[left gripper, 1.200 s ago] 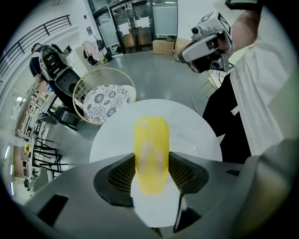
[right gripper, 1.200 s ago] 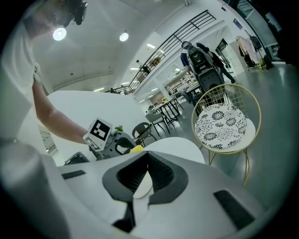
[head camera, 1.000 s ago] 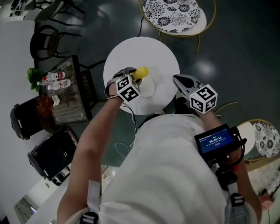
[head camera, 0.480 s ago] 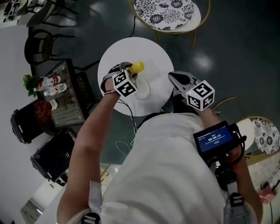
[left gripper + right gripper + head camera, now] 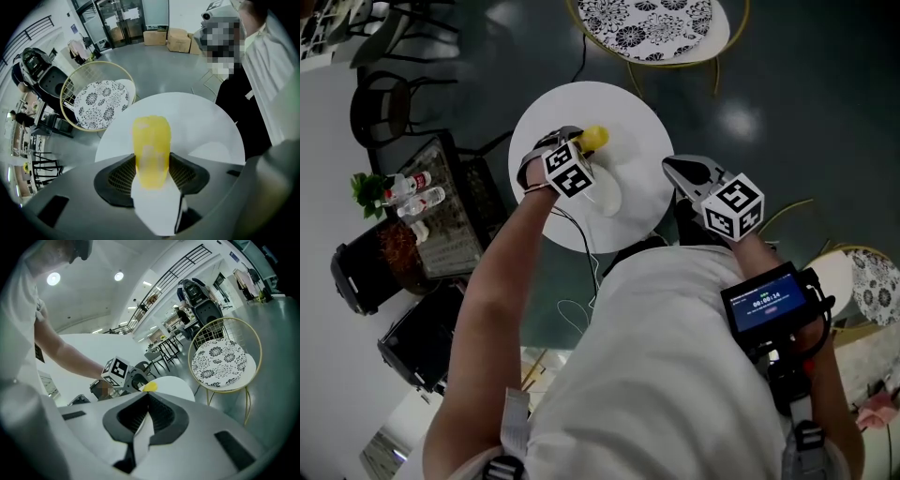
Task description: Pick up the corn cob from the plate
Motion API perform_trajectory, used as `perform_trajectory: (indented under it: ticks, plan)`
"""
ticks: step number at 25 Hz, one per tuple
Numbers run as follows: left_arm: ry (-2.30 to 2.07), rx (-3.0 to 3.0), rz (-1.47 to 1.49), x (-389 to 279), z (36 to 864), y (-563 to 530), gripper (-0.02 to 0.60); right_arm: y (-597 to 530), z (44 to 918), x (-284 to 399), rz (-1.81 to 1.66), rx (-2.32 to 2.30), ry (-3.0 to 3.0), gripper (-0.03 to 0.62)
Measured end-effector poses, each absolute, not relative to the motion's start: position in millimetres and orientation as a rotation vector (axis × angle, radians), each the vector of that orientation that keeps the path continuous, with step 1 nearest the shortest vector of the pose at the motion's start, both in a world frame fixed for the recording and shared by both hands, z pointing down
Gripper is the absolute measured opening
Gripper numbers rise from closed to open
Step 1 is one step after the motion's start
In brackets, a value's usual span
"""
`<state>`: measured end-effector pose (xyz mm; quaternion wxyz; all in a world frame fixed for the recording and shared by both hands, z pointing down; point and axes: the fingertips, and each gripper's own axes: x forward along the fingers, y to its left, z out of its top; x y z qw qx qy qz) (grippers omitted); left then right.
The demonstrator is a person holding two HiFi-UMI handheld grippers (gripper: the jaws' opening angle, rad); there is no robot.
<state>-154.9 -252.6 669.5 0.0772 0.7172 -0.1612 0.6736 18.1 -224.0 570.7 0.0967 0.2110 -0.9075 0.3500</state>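
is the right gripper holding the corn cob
No, the right gripper is shut on nothing; the corn cob sits clamped in the left gripper.

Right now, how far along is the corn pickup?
Done: the left gripper is shut on the corn cob, which pokes out past the jaws. In hand: the lift. The cob seems clear of the plate, which lies off to one side on the white table. Left: little, perhaps raising it further. The right gripper is shut and empty.
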Motion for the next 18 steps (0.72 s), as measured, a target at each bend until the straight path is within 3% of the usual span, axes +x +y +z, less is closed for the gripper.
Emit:
perform_trajectory:
  ticks: [18]
  plan:
    - [-0.168, 2.172, 2.333, -156.2, 708.3, -296.1, 0.224, -222.7, 584.8, 42.5, 1.079, 0.74, -2.622, 0.008]
